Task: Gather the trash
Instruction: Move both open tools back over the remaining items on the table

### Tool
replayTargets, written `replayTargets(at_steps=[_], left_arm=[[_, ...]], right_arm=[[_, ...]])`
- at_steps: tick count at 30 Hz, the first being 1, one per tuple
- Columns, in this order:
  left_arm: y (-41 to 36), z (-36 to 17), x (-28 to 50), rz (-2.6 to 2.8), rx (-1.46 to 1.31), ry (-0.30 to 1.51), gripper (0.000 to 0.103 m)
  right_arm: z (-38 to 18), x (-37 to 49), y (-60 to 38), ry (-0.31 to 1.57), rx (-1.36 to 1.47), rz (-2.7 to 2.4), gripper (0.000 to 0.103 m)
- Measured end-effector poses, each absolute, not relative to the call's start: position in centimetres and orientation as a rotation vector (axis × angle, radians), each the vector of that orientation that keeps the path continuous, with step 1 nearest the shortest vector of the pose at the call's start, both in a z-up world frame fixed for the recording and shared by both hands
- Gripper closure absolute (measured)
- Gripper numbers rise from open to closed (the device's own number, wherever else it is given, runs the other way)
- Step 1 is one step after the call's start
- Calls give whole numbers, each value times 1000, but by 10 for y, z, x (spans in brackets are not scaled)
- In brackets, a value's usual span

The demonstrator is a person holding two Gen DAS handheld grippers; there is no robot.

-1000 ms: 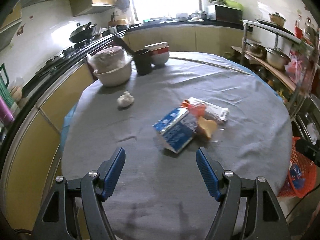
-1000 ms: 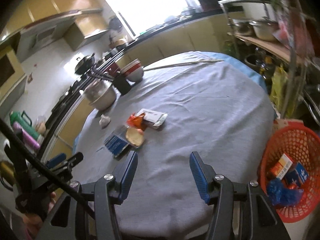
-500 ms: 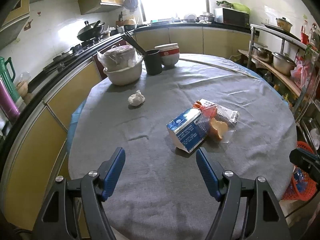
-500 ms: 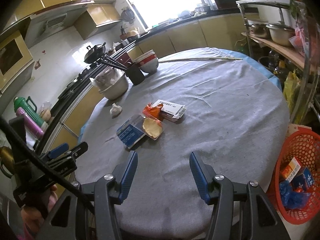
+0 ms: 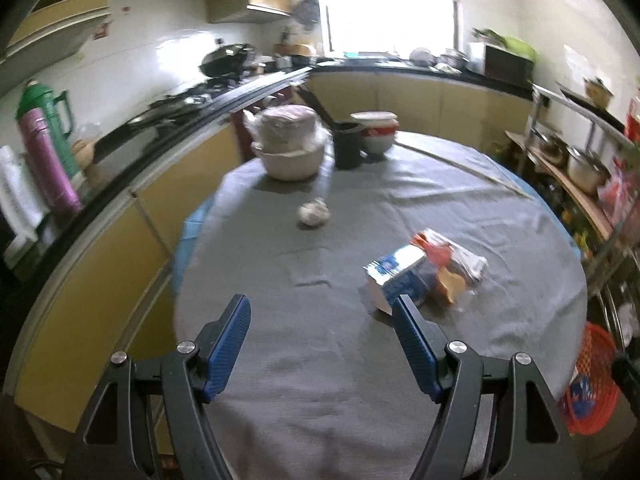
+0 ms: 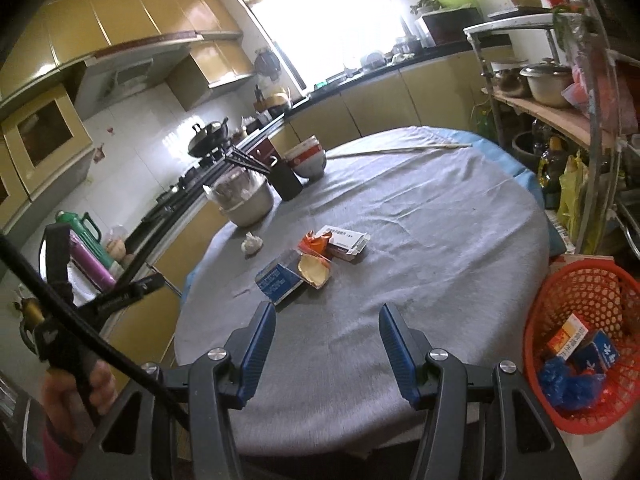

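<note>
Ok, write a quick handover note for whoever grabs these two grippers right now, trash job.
Left hand-held gripper: open, empty, above the near table edge.
Right hand-held gripper: open, empty, also at the near edge.
On the table: blue carton, orange wrapper, yellow piece in clear plastic, white box, crumpled tissue.
Done: red basket beside the table already holds boxes and a blue bag.
Left: pick up those five pieces and drop them in the basket.
</note>
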State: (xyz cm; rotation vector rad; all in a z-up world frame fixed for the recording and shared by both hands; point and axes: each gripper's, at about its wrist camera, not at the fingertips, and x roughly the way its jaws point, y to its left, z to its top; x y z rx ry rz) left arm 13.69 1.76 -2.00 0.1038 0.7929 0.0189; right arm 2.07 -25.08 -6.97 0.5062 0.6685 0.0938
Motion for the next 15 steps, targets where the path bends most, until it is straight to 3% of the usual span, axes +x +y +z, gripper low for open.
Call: replayTargets(at_steps=[15], left_arm=[[35, 10, 120, 55, 64, 770, 28]], right_arm=[[-46, -33, -266, 595, 536, 70, 44]])
